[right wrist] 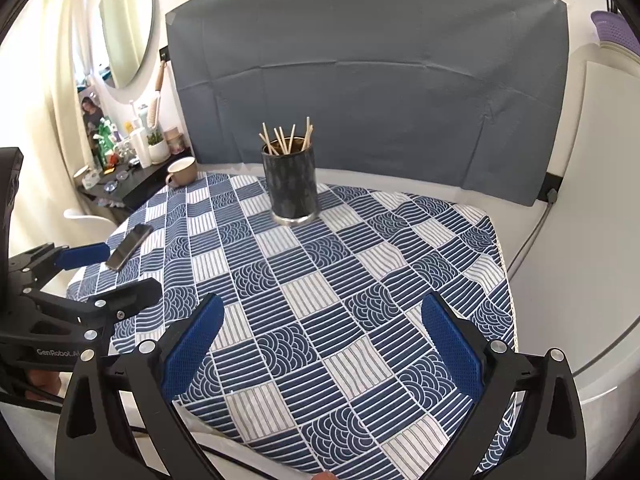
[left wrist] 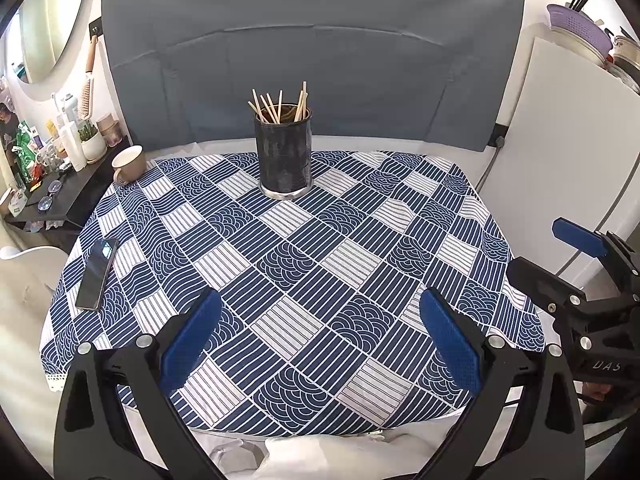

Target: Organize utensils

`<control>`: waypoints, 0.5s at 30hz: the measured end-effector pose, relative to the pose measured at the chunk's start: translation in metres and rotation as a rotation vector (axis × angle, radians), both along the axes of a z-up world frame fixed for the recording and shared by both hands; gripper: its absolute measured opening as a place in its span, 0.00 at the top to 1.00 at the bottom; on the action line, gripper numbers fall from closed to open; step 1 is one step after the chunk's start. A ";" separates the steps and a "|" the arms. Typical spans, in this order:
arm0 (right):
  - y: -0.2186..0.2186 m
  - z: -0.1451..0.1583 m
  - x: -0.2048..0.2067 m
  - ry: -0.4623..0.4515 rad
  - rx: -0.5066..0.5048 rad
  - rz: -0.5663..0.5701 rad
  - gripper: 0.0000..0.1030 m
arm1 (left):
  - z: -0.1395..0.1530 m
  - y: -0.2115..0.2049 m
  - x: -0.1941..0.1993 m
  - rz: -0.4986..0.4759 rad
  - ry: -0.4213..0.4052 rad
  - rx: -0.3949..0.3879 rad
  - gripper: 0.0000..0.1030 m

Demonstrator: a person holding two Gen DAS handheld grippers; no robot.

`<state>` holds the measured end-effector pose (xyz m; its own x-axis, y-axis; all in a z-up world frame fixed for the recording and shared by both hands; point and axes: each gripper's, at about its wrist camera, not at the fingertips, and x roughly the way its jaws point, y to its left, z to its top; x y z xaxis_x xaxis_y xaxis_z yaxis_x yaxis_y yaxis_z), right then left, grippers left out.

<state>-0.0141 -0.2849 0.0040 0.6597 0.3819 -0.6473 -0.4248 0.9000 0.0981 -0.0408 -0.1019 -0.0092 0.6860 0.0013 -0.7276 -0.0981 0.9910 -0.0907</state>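
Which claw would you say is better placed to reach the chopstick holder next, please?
Neither clearly: the left claw and right claw are both open, empty and back at the near edge. The chopstick holder sits nearly centred ahead of each.

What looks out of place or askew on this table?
A smartphone lies near the table's left edge, unrelated to utensils. The tablecloth is slightly rumpled near the far right. Otherwise, the chopsticks stand loosely in the upright dark holder, and both claws are open and empty.
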 end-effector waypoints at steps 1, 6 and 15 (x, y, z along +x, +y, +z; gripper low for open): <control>0.000 0.000 0.000 0.000 0.000 0.000 0.08 | 0.000 0.000 0.000 0.001 0.001 0.000 0.06; 0.000 0.000 0.001 -0.008 -0.007 -0.005 0.08 | 0.000 0.001 0.001 0.005 0.004 0.003 0.06; -0.001 -0.001 0.002 -0.009 -0.008 -0.004 0.08 | -0.001 0.002 0.004 0.002 0.007 0.005 0.06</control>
